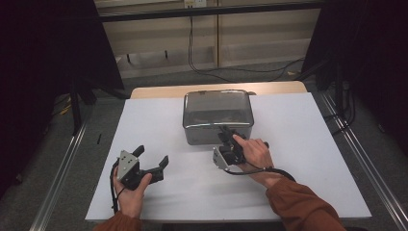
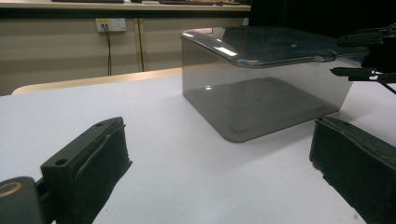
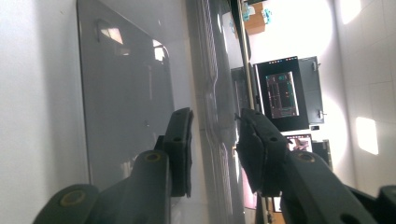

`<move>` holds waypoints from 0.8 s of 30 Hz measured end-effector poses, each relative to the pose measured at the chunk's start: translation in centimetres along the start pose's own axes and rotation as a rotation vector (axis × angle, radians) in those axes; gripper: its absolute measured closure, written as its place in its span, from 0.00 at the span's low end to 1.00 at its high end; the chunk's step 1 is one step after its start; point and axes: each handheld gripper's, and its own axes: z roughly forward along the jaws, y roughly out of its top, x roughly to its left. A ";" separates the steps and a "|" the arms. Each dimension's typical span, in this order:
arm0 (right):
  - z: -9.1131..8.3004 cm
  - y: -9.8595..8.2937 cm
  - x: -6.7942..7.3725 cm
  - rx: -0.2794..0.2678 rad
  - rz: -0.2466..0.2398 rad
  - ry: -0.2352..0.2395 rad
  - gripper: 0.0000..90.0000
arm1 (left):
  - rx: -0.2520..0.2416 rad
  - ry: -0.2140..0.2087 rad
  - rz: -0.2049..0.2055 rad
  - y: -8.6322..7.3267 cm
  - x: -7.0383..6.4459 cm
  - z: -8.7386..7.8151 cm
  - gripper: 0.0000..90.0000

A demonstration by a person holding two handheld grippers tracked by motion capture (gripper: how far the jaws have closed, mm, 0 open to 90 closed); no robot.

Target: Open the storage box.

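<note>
A smoky clear plastic box [image 1: 218, 117] with its lid [image 1: 217, 107] on sits at the middle of the white bench [image 1: 298, 159], toward the far edge. The right claw [image 1: 226, 135] is turned on its side at the box's near rim, its jaws apart with the lid's edge [image 3: 212, 135] between them; whether the pads touch it I cannot tell. The left claw [image 1: 153, 160] rests low on the bench, well apart from the box, jaws spread wide and empty.

No writing, label, brand or number can be read anywhere here.
</note>
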 end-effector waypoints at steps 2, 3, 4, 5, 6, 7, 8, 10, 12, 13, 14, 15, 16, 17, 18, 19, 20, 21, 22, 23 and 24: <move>0.1 0.0 0.1 -0.007 0.002 0.000 0.76 | -0.002 -0.001 -0.002 0.0 0.0 0.1 0.05; 0.1 0.0 0.1 -0.004 -0.006 -0.002 0.77 | 0.001 -0.002 0.001 0.0 0.0 0.2 0.05; 0.2 0.0 0.1 -0.004 -0.015 -0.003 0.79 | -0.001 0.001 0.012 0.1 -0.1 0.2 0.05; 0.3 0.0 0.2 0.004 -0.017 0.000 0.80 | -0.003 0.000 0.021 0.1 -0.1 0.2 0.05; 0.4 0.0 0.2 -0.002 -0.017 -0.002 0.80 | -0.008 -0.005 0.026 0.2 -0.2 0.2 0.05; 0.5 -0.1 0.2 0.005 -0.025 -0.013 0.82 | -0.012 -0.006 0.022 0.2 -0.3 0.2 0.05; 0.5 -0.1 0.2 0.005 -0.025 -0.013 0.82 | -0.015 -0.008 0.019 0.2 -0.4 0.2 0.05; 0.5 -0.1 0.1 0.002 -0.021 -0.016 0.85 | -0.011 -0.015 0.021 0.3 -0.4 0.3 0.05; 0.5 0.0 0.1 0.003 -0.025 -0.016 0.86 | 0.002 -0.023 0.021 0.2 -0.4 0.3 0.05; 0.5 0.0 0.1 0.001 -0.028 -0.018 0.87 | 0.000 -0.030 0.016 0.2 -0.4 0.5 0.05; 0.5 0.1 0.1 0.006 -0.041 -0.020 0.87 | 0.002 -0.036 0.015 0.3 -0.5 0.5 0.05; 0.5 0.1 0.1 0.006 -0.041 -0.020 0.87 | -0.002 -0.047 0.012 0.3 -0.5 0.6 0.05; 0.5 0.1 0.0 0.004 -0.035 -0.016 0.87 | -0.011 -0.064 0.017 0.5 -0.6 0.6 0.06; 0.5 0.1 0.0 0.004 -0.030 -0.016 0.87 | -0.011 -0.064 0.017 0.5 -0.6 0.6 0.06; 0.5 0.1 0.0 0.004 -0.030 -0.016 0.87 | -0.015 -0.052 0.032 0.6 -0.7 0.7 0.06; 0.5 0.1 -0.1 0.003 -0.029 -0.015 0.87 | -0.022 -0.057 0.033 0.6 -0.7 0.7 0.06; 0.5 0.1 -0.1 0.005 -0.026 -0.014 0.87 | -0.024 -0.064 0.025 0.7 -0.7 0.7 0.06; 0.5 0.1 -0.2 0.001 -0.022 -0.017 0.88 | -0.023 -0.057 0.037 0.7 -0.7 0.9 0.06; 0.5 0.1 -0.2 0.001 -0.022 -0.017 0.88 | -0.023 -0.057 0.037 0.7 -0.7 0.9 0.06; 0.4 0.1 -0.3 -0.002 -0.018 -0.020 0.88 | -0.022 -0.058 0.044 0.7 -0.7 1.0 0.06; 0.4 0.1 -0.3 -0.002 -0.018 -0.020 0.88 | -0.017 -0.057 0.055 0.8 -0.7 1.1 0.06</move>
